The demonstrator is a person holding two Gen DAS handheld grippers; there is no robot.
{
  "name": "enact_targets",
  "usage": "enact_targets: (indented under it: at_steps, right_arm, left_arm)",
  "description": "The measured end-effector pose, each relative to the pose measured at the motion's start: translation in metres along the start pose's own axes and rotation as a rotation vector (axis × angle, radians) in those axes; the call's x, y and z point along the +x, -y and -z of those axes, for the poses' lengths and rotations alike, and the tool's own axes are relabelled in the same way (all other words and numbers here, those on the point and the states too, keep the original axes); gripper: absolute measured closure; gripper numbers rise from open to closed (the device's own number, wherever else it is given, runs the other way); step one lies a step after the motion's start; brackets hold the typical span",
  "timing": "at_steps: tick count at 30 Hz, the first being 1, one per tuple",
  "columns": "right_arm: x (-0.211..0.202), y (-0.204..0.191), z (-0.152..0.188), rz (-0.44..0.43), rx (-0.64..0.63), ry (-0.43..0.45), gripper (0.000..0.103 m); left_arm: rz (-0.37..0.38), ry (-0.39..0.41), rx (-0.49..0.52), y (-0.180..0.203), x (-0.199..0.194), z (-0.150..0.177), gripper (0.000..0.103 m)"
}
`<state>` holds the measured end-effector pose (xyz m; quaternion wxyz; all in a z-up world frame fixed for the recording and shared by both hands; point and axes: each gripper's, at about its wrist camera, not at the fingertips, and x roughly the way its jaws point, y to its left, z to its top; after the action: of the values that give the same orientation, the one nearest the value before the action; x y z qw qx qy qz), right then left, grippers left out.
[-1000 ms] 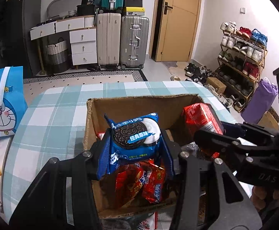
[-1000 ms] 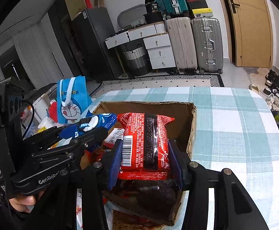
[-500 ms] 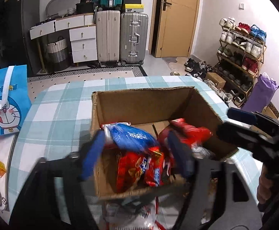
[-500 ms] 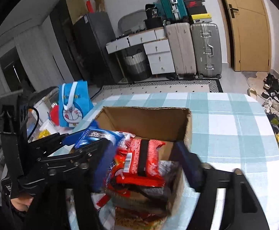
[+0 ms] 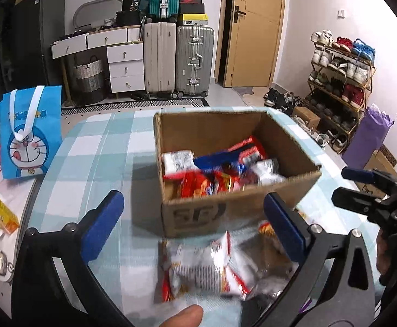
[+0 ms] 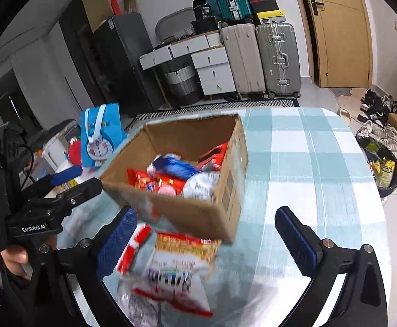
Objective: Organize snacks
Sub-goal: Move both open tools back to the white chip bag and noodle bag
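Left tool (image 5: 191,212) wide, jaws have just been opening, nothing gripped; right tool (image 6: 209,234) likewise wide, just opened, empty. Cardboard box (image 5: 234,209) sits on the checked desk (image 5: 95,152), open top, with snack packets (image 5: 214,169) piled inside: red, blue and white wrappers. More loose packets (image 5: 212,269) lie on the desk just in front of the box, blurred, between the left tool's fingers but not pinched. Blue cartoon bag (image 5: 29,136) stands at the desk's left edge.
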<state>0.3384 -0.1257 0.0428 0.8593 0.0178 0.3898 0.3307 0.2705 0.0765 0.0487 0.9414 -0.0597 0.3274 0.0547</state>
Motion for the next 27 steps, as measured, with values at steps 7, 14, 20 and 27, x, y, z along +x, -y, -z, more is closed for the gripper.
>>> enact_targets:
  at_steps: [7, 14, 20, 27]
  right_arm:
    - [-0.002, -0.008, 0.029, 0.009, -0.019, -0.029, 0.000]
    - [0.005, -0.008, 0.046, -0.001, 0.005, -0.046, 0.000]
    - [0.012, -0.014, 0.049, 0.006, -0.007, -0.072, 0.000]
    - [0.022, -0.015, 0.052, 0.006, 0.014, -0.093, 0.000]
  left_arm:
    - [-0.004, -0.038, -0.013, -0.007, -0.005, 0.038, 0.001]
    - [0.004, -0.085, -0.014, -0.010, 0.004, 0.059, 0.001]
    - [0.019, -0.111, -0.014, -0.007, 0.007, 0.059, 0.001]
    - [0.021, -0.148, 0.024, 0.004, 0.012, 0.062, 0.001]
